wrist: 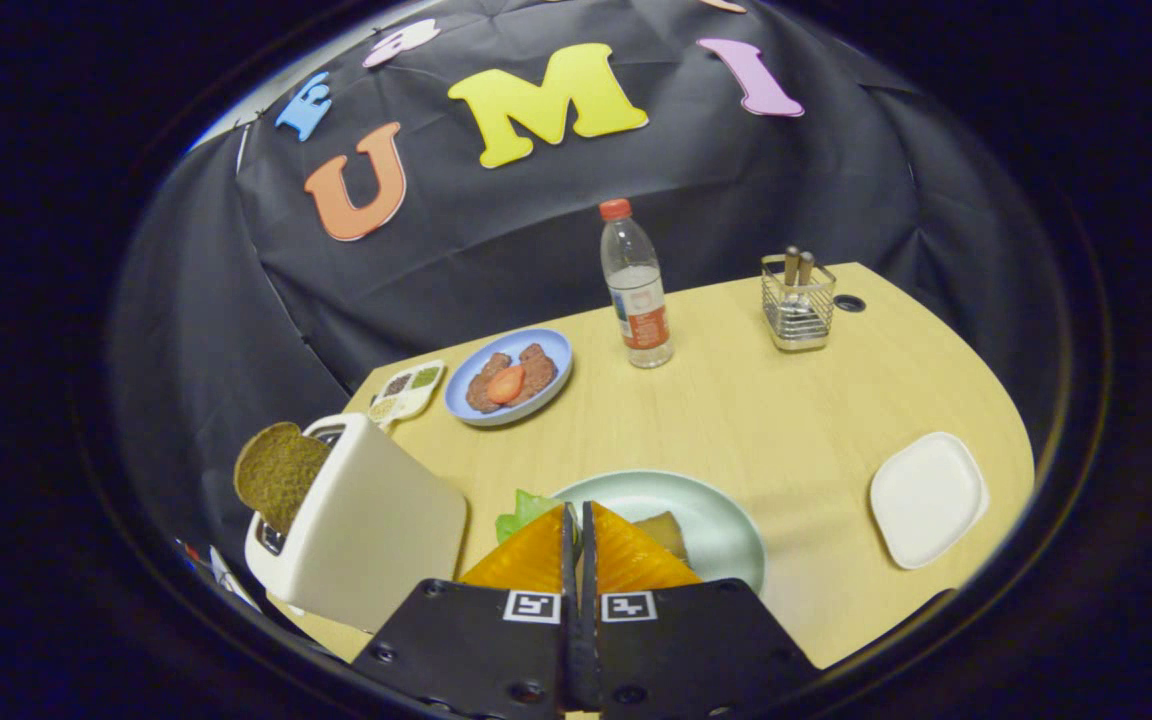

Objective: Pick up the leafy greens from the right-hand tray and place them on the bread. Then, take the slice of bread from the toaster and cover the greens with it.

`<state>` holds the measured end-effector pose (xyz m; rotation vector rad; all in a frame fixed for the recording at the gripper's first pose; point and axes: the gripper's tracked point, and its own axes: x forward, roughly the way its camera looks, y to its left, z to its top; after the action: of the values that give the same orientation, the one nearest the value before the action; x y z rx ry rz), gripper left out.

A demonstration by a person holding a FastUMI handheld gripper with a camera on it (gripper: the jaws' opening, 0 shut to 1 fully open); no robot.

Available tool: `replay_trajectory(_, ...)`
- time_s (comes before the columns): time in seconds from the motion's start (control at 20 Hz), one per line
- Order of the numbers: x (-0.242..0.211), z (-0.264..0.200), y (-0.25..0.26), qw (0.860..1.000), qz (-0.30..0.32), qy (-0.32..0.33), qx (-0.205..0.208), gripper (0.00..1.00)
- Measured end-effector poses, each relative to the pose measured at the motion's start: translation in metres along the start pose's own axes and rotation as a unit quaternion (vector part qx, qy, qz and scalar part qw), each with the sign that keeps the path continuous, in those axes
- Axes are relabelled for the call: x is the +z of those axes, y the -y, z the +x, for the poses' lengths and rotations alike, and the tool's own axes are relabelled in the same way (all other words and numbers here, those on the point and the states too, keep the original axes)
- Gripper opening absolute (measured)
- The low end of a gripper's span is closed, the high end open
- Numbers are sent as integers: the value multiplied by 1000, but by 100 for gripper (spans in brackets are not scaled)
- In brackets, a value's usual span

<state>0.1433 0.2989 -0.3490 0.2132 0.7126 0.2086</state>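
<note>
Gripper view showed the gripper [577, 520] with fingers closed together, empty, over the greens [521, 512] on the plate [726, 530]. Greens seemed placed; next likely called for opening toward the toaster [366, 520] bread [279, 472].

water bottle [635, 286] label unreadable, no other legible text on objects
</note>
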Motion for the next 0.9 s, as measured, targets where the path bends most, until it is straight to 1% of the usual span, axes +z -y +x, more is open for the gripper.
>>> replay_trajectory(0.2, -9, 9, 30, 1000, -7, -14, -19, 1)
replay_trajectory(0.3, -11, 14, 40, 999, -15, -18, -23, 4)
replay_trajectory(0.35, -11, 12, 42, 999, -17, -19, -21, 3)
replay_trajectory(0.45, -13, 18, 45, 999, -21, -27, -17, 32)
replay_trajectory(0.5, -12, 16, 47, 999, -27, -24, -19, 44)
replay_trajectory(0.65, 1, 4, 55, 998, -49, 2, -32, 80)
replay_trajectory(0.7, 7, -3, 57, 998, -49, 17, -34, 93)
replay_trajectory(0.75, 14, -14, 58, 998, -51, 30, -36, 97)
replay_trajectory(0.9, 30, -50, 56, 995, -66, 64, -45, 96)
